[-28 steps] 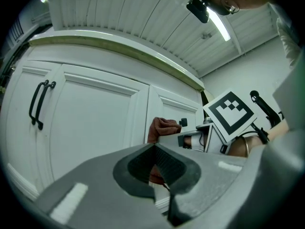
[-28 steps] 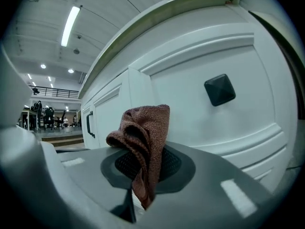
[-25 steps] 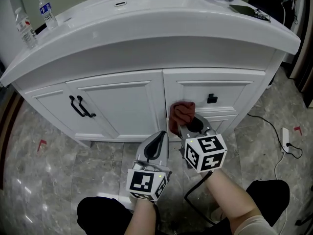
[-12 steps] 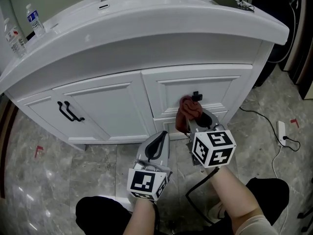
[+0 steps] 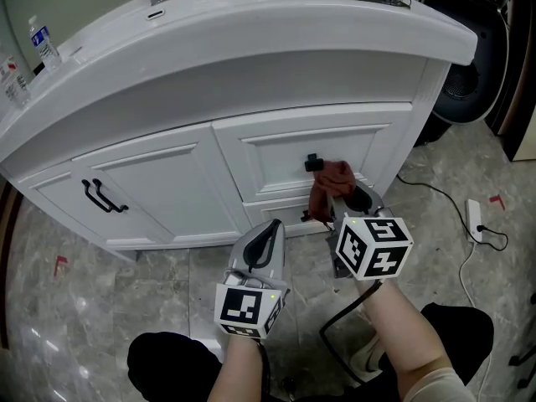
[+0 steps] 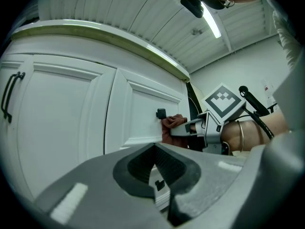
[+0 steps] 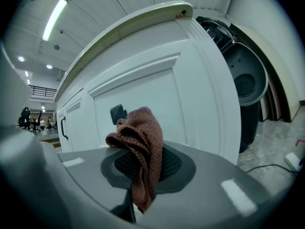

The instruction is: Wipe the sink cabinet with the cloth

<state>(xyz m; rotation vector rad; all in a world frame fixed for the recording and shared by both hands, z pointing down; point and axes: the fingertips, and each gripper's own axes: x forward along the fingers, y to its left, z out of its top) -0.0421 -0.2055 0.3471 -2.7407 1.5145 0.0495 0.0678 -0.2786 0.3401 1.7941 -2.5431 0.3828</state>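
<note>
Cloth (image 7: 140,142), a brownish-red knitted rag, sits bunched in the right gripper (image 5: 343,201), whose jaws are clenched on its lower folds while the loose upper part stands above them; it is held at the drawer front (image 5: 276,162) of the sink cabinet (image 5: 159,182), just beside the small black knob (image 5: 311,162); whether it actually touches the panel cannot be told. Left gripper (image 5: 270,234) hangs lower and nearer the person, apart from the cabinet, its jaws closed together on nothing. The cloth looks soft, light and floppy; it should fold and drag rather than push stiffly, so a hold low on the bunch seems sound, leaving a pad of fabric free to meet the painted face; the knob could snag a loose loop, and a thin pinch might slip under friction.
</note>
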